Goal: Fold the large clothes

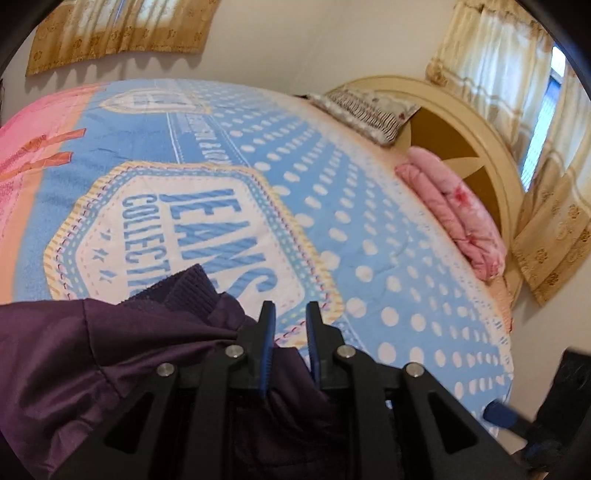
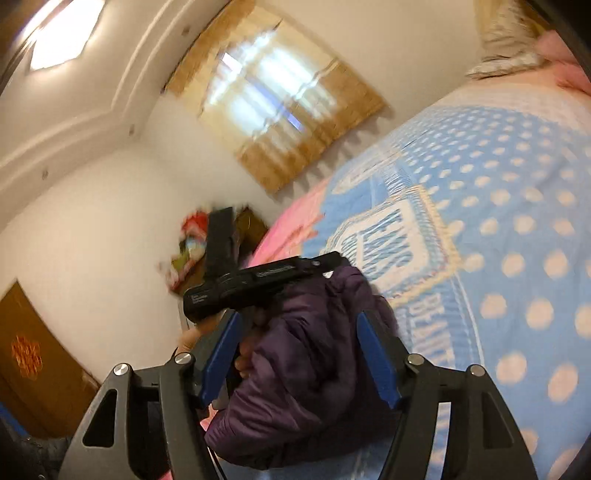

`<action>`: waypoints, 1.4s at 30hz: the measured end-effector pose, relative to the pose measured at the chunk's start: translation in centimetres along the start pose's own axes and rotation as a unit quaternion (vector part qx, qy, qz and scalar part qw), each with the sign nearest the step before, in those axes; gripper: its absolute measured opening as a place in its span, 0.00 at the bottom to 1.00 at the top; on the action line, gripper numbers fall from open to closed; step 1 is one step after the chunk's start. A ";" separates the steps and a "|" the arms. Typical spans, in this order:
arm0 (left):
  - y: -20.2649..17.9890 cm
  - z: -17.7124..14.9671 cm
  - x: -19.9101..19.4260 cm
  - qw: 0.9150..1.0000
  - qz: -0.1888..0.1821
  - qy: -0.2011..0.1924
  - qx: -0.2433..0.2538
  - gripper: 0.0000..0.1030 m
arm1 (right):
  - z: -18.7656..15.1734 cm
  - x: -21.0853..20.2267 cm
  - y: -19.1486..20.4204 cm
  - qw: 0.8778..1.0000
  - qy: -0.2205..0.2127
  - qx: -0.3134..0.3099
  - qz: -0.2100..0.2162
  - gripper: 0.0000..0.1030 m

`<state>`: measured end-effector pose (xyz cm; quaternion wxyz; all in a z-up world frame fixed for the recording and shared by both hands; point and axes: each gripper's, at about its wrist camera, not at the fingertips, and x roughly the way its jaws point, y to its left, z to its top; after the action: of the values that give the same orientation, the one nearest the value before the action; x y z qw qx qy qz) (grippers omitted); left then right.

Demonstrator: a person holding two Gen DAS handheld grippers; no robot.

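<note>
A dark purple puffer jacket lies bunched on the near edge of the bed, its ribbed hem turned up. My left gripper points down over it. A fold of the jacket sits between the blue pads further back, and bedspread shows between the tips. In the right wrist view the jacket bulges between the widely spread jaws of my right gripper, and neither pad presses on it. The left gripper's black body hangs just above that bunch, with a hand behind it.
The bed carries a blue, white-dotted bedspread with a "JEANS" badge. A folded pink quilt and a pillow lie by the cream headboard. Curtains hang on the walls; a brown door is at the left.
</note>
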<state>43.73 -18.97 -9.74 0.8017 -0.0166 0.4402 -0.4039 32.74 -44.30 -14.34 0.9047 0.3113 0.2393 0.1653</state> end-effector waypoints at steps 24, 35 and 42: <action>1.3 -11.2 -9.4 0.956 0.253 -0.146 0.015 1.00 | 1.1 5.6 1.4 0.986 0.086 -0.068 -0.128 0.43; 1.2 -10.9 -9.2 0.960 0.249 -0.129 0.017 1.00 | 4.8 16.4 6.5 0.970 0.176 -0.166 -0.031 0.59; 1.5 -9.7 -7.8 0.961 0.252 -0.112 0.018 1.00 | 3.0 19.1 0.9 0.972 0.188 -0.138 -0.001 0.59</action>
<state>35.51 -9.58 -10.80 0.9221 0.0646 0.3298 -0.1919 50.09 -36.54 -18.00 0.8780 0.1461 0.3802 0.2514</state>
